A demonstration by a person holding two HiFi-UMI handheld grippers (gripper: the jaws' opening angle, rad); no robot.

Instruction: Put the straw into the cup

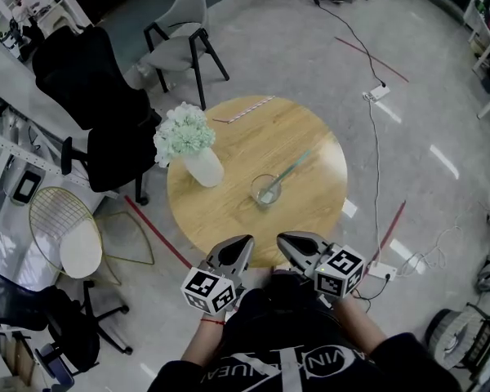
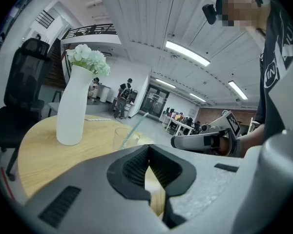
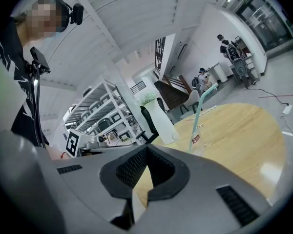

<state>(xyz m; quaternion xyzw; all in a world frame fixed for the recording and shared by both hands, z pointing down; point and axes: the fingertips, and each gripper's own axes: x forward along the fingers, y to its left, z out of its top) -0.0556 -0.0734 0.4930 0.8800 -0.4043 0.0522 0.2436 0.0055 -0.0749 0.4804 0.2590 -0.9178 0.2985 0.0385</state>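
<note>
A clear glass cup [image 1: 265, 190] stands near the middle of the round wooden table [image 1: 229, 227]. A pale green straw [image 1: 291, 169] stands in it and leans out over the rim to the far right. The left gripper view shows the same cup [image 2: 121, 138] and straw [image 2: 137, 125]; in the right gripper view the straw [image 3: 198, 113] rises from the cup [image 3: 203, 141]. My left gripper [image 1: 236, 254] and right gripper [image 1: 294, 246] hover side by side at the table's near edge, well short of the cup. Both are shut with nothing between the jaws.
A white vase [image 1: 204, 167] of pale flowers [image 1: 184, 131] stands left of the cup. A striped wrapped straw [image 1: 243, 110] lies at the table's far edge. Chairs [image 1: 180, 35] stand beyond the table, and a cable [image 1: 374, 129] runs along the floor to the right.
</note>
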